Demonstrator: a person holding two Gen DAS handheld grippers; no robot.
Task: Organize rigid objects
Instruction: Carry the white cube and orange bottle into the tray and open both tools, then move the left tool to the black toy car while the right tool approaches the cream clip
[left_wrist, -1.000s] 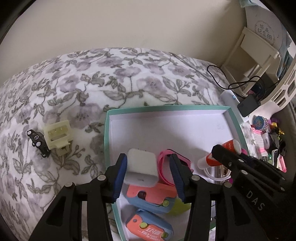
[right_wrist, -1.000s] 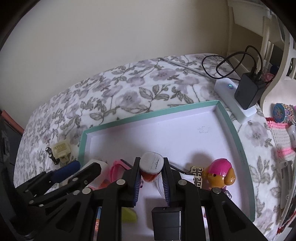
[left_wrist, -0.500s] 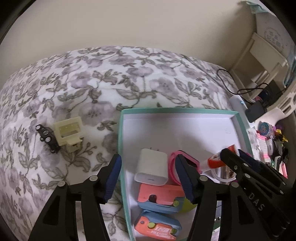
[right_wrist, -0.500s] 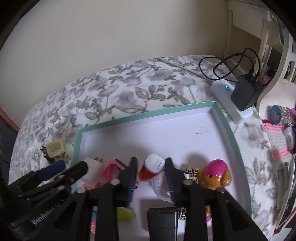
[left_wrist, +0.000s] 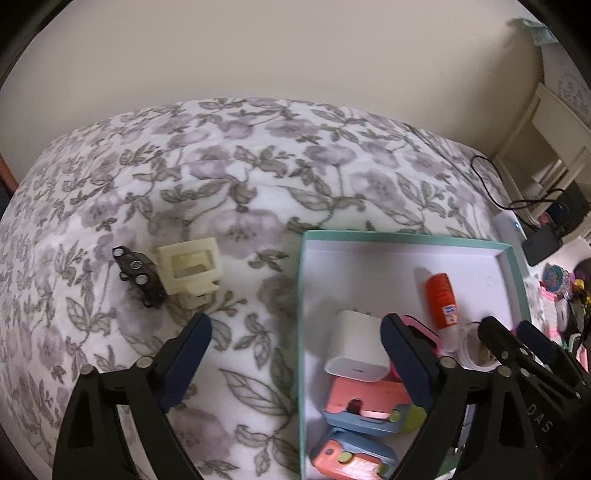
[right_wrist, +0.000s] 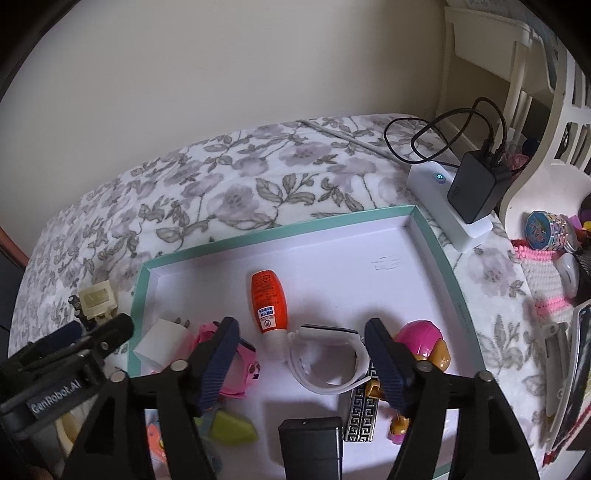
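So both my grippers are empty right now, fingers spread wide apart on each. My left gripper (left_wrist: 295, 363) sits at the bottom of its frame straddling the left wall of the teal-rimmed box lid (left_wrist: 406, 236), one finger over the floral bedspread (left_wrist: 258, 166) and the other over the stuff inside. Right between those fingers is the white charger cube (left_wrist: 356, 350), lying just above two coral-and-blue plastic toys (left_wrist: 364, 404) stacked toward the bottom edge. The orange glue bottle (right_wrist: 269, 301) is lying on its side in the middle of the tray, cap end pointing down-frame, nothing holding it. In the right wrist view my right gripper (right_wrist: 299, 362) hangs over the white wristband (right_wrist: 325, 360), which sits between the fingers without touching either that I can see. Pink watch (right_wrist: 240, 363) is just left of it, the pink-helmet dog figure (right_wrist: 423, 343) just right, and a black-and-white patterned block (right_wrist: 364, 415) below. Outside the tray, middle-left of the left wrist view, a cream plastic connector (left_wrist: 192, 269) lies on the bedspread touching a small black toy car (left_wrist: 138, 273). Upper right of the right wrist frame there's a black charger (right_wrist: 476, 192) plugged into a white power strip (right_wrist: 450, 210).
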